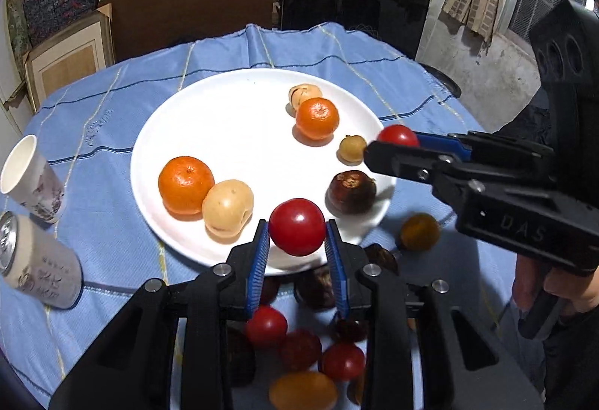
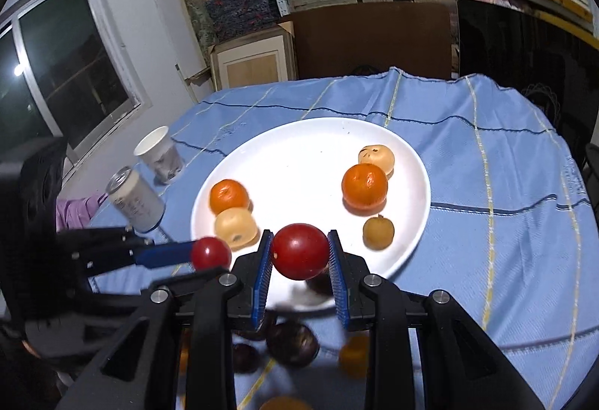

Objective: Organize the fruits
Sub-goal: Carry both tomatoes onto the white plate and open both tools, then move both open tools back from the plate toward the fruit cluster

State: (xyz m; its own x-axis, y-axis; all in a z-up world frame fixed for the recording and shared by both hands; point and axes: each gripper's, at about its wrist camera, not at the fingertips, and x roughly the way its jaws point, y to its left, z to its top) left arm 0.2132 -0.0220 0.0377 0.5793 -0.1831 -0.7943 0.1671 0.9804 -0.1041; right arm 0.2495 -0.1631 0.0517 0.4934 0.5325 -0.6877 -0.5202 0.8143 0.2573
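Note:
In the left wrist view my left gripper [image 1: 297, 223] is shut on a red tomato [image 1: 297, 234], held over the near rim of the white plate [image 1: 232, 103]. To the right, my right gripper [image 1: 393, 145] is shut on a second red tomato [image 1: 398, 135] at the plate's right edge. The right wrist view shows that right gripper [image 2: 300, 235] clamping its tomato [image 2: 299, 253], with the left gripper [image 2: 202, 254] and its tomato [image 2: 210, 253] at the left. On the plate lie two oranges [image 1: 186, 184] [image 1: 317, 118], two pale fruits [image 1: 227, 208], a small brown fruit [image 1: 352, 148] and a dark brown one [image 1: 351, 192].
Several loose tomatoes [image 1: 266, 326], dark fruits and a small orange fruit [image 1: 419, 231] lie on the blue cloth [image 1: 112, 133] below the grippers. A paper cup [image 1: 32, 178] and a can [image 1: 37, 260] stand at the left. A person's hand [image 1: 554, 290] holds the right gripper. Shelves and boxes stand behind the table.

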